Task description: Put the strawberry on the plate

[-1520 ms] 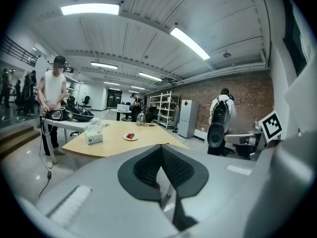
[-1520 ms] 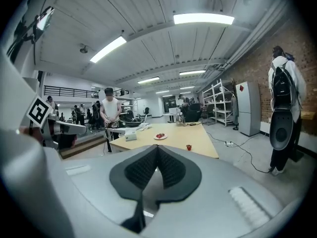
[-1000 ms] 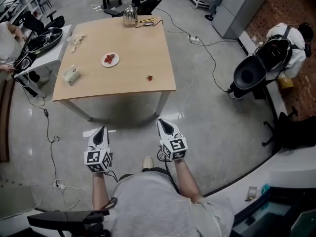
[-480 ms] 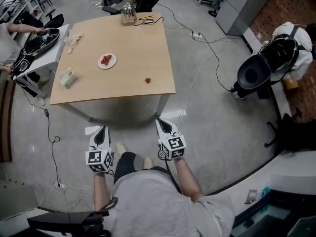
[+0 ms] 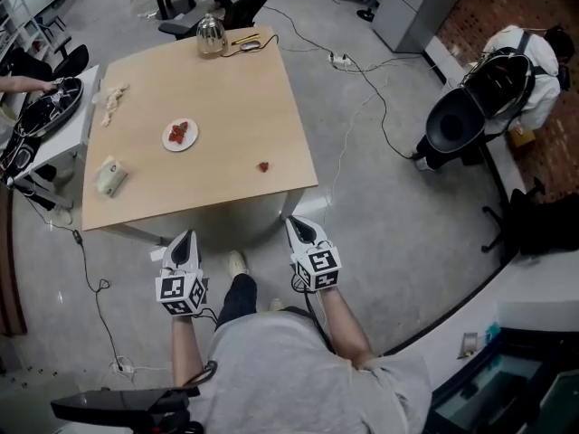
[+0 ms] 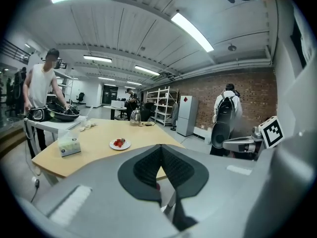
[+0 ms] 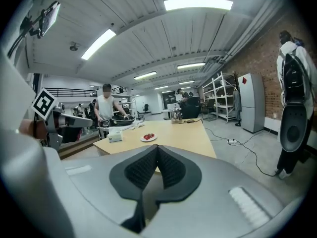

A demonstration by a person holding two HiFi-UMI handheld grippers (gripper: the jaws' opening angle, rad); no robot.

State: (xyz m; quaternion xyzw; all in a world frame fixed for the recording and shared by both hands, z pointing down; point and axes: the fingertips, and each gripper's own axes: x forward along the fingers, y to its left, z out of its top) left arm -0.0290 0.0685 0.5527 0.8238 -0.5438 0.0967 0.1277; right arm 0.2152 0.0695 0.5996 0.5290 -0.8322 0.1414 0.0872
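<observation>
A lone red strawberry [image 5: 263, 166] lies on the wooden table [image 5: 226, 98] near its front right corner. A white plate [image 5: 180, 135] holding red strawberries sits mid-table; it also shows as the plate [image 6: 120, 144] in the left gripper view and the plate [image 7: 148, 138] in the right gripper view. My left gripper [image 5: 185, 237] and right gripper [image 5: 298, 222] hover over the floor just short of the table's front edge. Both are shut with nothing between their jaws.
A tissue box [image 5: 111, 176] lies at the table's front left, a glass kettle [image 5: 211, 35] at the far edge. A person [image 6: 40, 90] works at a side table to the left. Cables [image 5: 362, 80] run across the floor on the right, near a black chair [image 5: 457, 127].
The table has drawn closer and shifted left in the head view as the person steps toward it; a foot now shows ahead. Both grippers stay shut.
</observation>
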